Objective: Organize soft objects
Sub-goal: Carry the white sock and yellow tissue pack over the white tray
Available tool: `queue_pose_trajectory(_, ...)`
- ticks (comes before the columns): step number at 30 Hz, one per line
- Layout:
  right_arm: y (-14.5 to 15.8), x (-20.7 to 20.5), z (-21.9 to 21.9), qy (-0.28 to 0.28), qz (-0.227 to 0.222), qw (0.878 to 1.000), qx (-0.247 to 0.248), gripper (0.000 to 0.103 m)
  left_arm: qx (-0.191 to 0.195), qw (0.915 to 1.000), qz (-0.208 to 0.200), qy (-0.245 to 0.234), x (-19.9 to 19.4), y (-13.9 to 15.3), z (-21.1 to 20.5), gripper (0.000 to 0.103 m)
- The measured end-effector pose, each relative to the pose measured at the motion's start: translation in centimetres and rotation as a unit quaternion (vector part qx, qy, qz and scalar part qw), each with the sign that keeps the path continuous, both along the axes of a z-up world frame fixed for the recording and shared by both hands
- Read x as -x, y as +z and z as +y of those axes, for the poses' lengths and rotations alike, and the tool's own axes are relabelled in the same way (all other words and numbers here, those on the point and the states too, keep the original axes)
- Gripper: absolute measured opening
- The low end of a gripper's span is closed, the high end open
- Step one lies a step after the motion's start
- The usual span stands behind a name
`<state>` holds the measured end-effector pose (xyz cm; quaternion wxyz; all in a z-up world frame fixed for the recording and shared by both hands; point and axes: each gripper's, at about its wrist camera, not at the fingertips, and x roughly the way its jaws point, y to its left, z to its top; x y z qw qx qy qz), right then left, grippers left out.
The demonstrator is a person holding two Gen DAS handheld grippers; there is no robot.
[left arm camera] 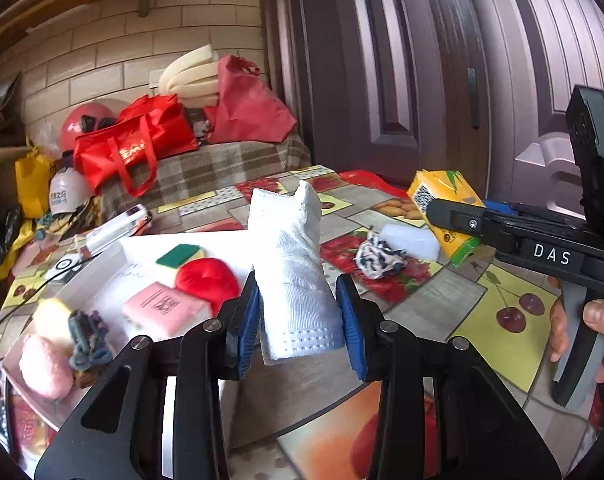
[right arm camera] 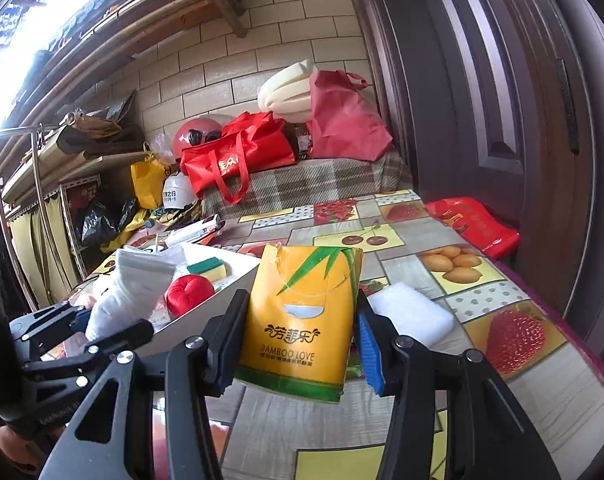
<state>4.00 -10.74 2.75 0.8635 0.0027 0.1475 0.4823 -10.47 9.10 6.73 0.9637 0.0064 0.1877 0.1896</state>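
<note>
My left gripper (left arm camera: 298,312) is shut on a white folded cloth (left arm camera: 294,272) and holds it upright above the table beside a white tray (left arm camera: 98,268); the cloth also shows in the right wrist view (right arm camera: 130,296). The tray holds a green-yellow sponge (left arm camera: 180,256), a red soft ball (left arm camera: 208,280), a pink packet (left arm camera: 164,308), a pink fluffy item (left arm camera: 46,364) and a dark scrunchie (left arm camera: 88,336). My right gripper (right arm camera: 298,340) is shut on a yellow tissue pack (right arm camera: 302,320), also in the left wrist view (left arm camera: 441,204). A patterned scrunchie (left arm camera: 377,256) and a white foam block (left arm camera: 411,240) lie on the table.
The table has a fruit-print cloth (right arm camera: 501,280). A purple door (right arm camera: 501,100) stands on the right. Behind the table a bench carries red bags (right arm camera: 238,160) and foam (right arm camera: 286,88). A stapler-like box (left arm camera: 118,228) and a cable lie behind the tray.
</note>
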Motion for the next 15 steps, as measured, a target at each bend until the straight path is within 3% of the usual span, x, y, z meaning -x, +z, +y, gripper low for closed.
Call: queue_pose_trajectory(15,-0.4,1.6,2.9,0.028,-0.007,0.999,0.027,0.050,0.001,0.9988,-0.006,0.049,3.4,-0.1,3.8,0.037)
